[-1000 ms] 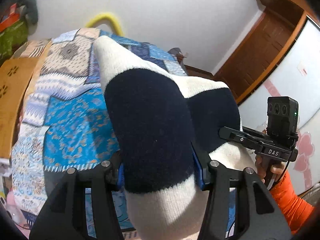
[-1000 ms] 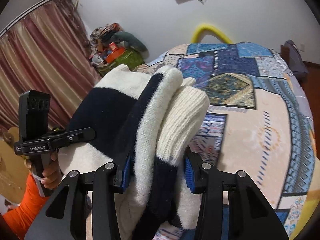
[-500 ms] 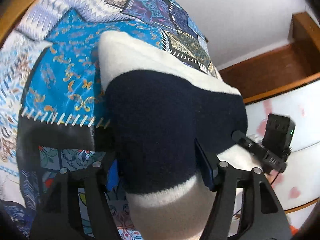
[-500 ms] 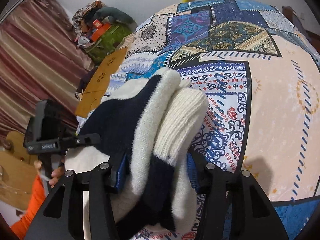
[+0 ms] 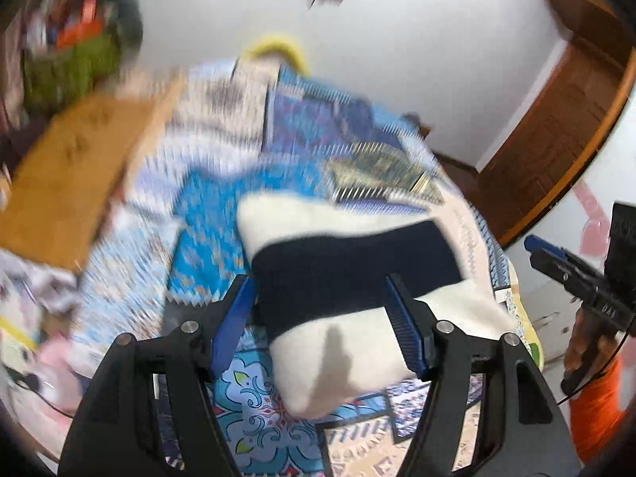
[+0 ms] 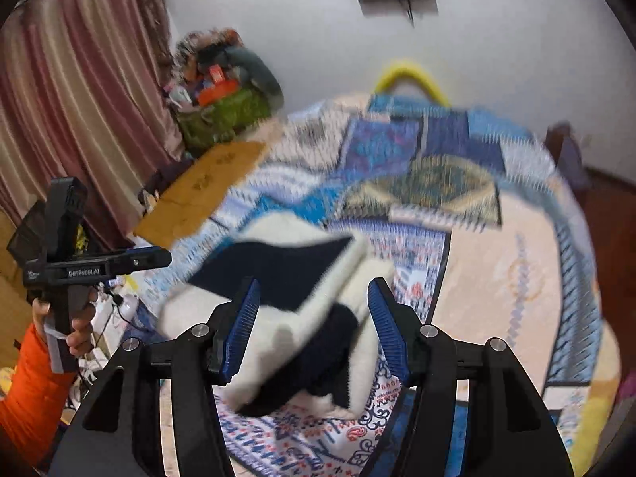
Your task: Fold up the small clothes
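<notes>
Blur smears the patchwork bed [image 5: 222, 214]; fuzzy cream-and-navy folded sweater [image 5: 357, 278] lies on it, both grippers' [image 5: 318, 318] [image 6: 312, 318] fingers spread wide.

A folded knit sweater [image 5: 357, 278] in cream with a wide navy band lies near the front edge of a bedspread [image 5: 222, 206] patterned in patchwork panels of bright blue, purple, white and peach with ornamental motifs. The left gripper [image 5: 318, 318] and right gripper [image 6: 314, 322] are black with blue ribbed finger pads [image 5: 234, 322]. An orange sleeve [image 6: 28, 389] shows. Striped pink and beige curtains [image 6: 79, 111] hang beside a white wall [image 6: 318, 39]. A yellow hoop [image 6: 409, 75] peeks over the bedspread's far edge.
</notes>
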Demonstrator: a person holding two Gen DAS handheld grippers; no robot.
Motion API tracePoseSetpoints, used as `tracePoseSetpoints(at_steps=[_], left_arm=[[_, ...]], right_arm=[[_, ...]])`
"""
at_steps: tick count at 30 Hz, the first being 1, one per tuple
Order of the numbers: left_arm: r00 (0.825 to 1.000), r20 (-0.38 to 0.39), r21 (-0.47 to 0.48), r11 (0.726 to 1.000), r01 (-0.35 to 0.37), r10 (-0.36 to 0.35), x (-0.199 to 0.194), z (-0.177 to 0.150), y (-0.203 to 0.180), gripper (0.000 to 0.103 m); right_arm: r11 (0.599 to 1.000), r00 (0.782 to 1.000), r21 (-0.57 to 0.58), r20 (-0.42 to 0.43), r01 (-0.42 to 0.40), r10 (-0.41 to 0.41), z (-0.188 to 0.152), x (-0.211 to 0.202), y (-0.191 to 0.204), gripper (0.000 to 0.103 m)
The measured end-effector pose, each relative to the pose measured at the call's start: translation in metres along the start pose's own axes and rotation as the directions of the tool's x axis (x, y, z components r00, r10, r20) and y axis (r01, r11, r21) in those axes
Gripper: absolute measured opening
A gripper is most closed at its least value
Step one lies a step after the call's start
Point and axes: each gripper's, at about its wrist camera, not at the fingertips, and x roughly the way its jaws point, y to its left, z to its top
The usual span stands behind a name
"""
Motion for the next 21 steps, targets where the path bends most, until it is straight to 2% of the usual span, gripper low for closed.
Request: tracePoseSetpoints(at_steps=[2, 6, 10, 16, 17, 20, 21], left_arm=[[0.997, 0.076, 0.05, 0.999, -0.02, 0.016, -0.029, 0.003, -0.02, 0.066], [0.97, 0.24, 0.115, 0.992, -0.047, 0.018, -0.091, 0.001, -0.058, 0.066], [0.924, 0.381, 0.146, 0.985, -0.09, 0.028, -0.143, -0.015, -0.088, 0.066], [0.851, 0.521, 0.138, 0.976, -0.17, 0.075, -0.194, -0.045, -0.116, 0.066], [0.844, 0.531, 0.137, 0.975, -0.175, 0.077, -0.198, -0.049, -0.118, 0.066], [0.82, 0.565, 0.141, 0.969, -0.201, 0.088, -0.209, -0.062, -0.128, 0.073], [0.813, 0.575, 0.14, 0.968, -0.209, 0.092, -0.212, -0.066, -0.13, 0.079]], right_arm=[[1.0, 0.997, -0.028, 0.073, 0.003, -0.001, 0.004, -0.027, 0.013, 0.054], [0.997, 0.979, -0.072, 0.204, -0.002, 0.017, 0.01, -0.07, 0.041, 0.054], [0.993, 0.943, -0.116, 0.329, 0.0, 0.038, 0.004, -0.113, 0.071, 0.054], [0.986, 0.887, -0.162, 0.458, 0.027, 0.051, -0.012, -0.157, 0.105, 0.055], [0.986, 0.877, -0.165, 0.478, 0.038, 0.046, -0.016, -0.163, 0.111, 0.056], [0.985, 0.855, -0.155, 0.518, 0.075, 0.016, -0.025, -0.17, 0.121, 0.072], [0.985, 0.851, -0.15, 0.524, 0.081, 0.01, -0.026, -0.169, 0.122, 0.078]])
